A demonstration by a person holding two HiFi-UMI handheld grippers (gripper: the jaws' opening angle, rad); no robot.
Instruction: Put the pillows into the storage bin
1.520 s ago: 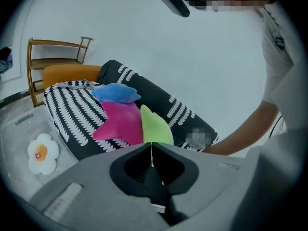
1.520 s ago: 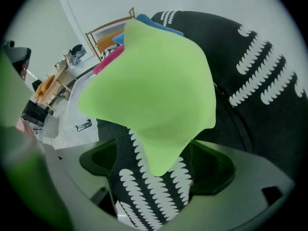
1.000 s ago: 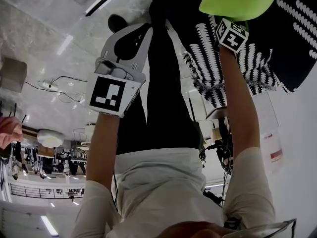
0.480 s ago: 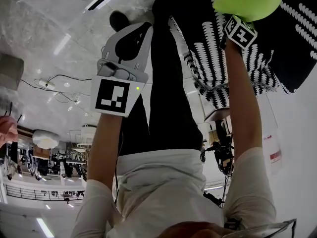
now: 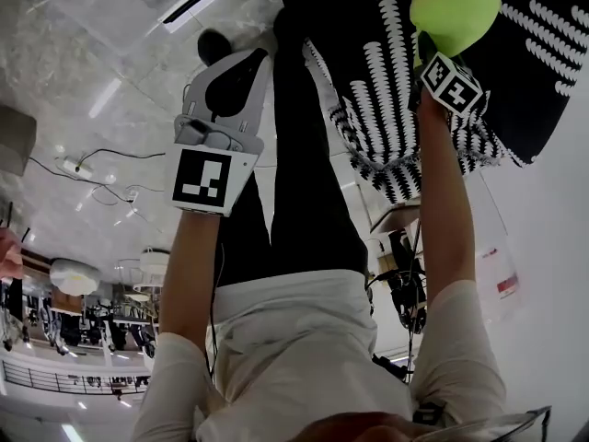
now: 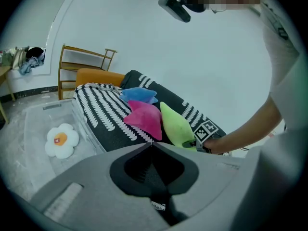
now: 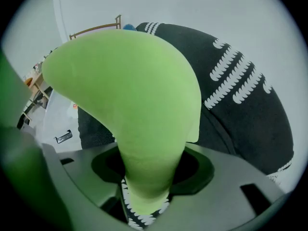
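Observation:
A lime green pillow (image 7: pixel 139 95) fills the right gripper view, its lower end pinched in my right gripper (image 7: pixel 147 177), whose jaws have just been closing on it. From the head view the green pillow (image 5: pixel 456 7) hangs over the black-and-white patterned cover (image 5: pixel 377 90), beyond the right gripper (image 5: pixel 434 46). My left gripper (image 5: pixel 258 58) is shut and empty, off to the left. Past the shut left gripper (image 6: pixel 151 143) lie a pink pillow (image 6: pixel 144 118) and a blue pillow (image 6: pixel 138 95) beside the green pillow (image 6: pixel 175 124). The clear storage bin (image 6: pixel 53 107) stands left of the cover.
A white flower-shaped pillow (image 6: pixel 61 139) lies inside the bin. A wooden rack (image 6: pixel 82 64) and an orange cushion (image 6: pixel 98 76) stand behind the patterned cover by a white wall. The bin's latch (image 7: pixel 62 137) shows under the green pillow.
The right gripper has risen with the green pillow, which now looks narrower and bunched. The left gripper has drifted slightly up and left in the head view, still shut.

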